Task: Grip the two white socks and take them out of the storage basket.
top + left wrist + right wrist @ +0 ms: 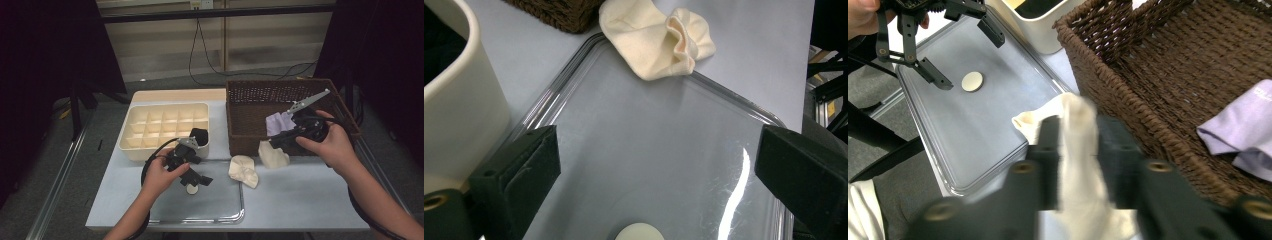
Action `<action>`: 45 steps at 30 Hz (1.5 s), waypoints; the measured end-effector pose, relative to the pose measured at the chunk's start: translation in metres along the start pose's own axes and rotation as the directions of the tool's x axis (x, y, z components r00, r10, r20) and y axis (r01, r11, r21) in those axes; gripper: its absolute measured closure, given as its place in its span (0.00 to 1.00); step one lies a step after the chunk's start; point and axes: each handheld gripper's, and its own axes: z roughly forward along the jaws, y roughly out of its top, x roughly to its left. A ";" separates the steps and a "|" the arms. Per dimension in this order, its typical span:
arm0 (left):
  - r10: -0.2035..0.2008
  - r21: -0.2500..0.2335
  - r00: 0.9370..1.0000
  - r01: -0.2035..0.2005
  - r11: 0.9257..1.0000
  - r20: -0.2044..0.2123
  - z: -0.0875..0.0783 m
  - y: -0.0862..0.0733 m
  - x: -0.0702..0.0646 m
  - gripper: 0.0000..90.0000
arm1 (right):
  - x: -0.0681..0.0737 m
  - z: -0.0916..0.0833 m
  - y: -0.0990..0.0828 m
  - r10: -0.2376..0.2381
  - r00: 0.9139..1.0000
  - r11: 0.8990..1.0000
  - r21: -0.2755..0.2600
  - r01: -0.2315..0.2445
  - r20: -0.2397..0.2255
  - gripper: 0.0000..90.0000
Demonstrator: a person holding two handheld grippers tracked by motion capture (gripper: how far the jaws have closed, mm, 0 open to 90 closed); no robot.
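The cream sock (1075, 165) hangs between the right tongs (1079, 150), just in front of the near wall of the brown wicker basket (240, 107) — the jaws stand narrow around it, and whether they grip it I cannot tell. To do this well, lower it onto the table (310, 200) beside the second cream sock (244, 171), not on the clear tray (200, 210). The left tongs (192, 170) stand wide over that tray — holding nothing.
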 end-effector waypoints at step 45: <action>0.005 0.012 1.000 -0.005 1.000 -0.001 0.003 -0.001 0.001 0.05 | -0.006 0.056 -0.063 0.079 0.994 0.997 -0.022 -0.078 0.079 0.13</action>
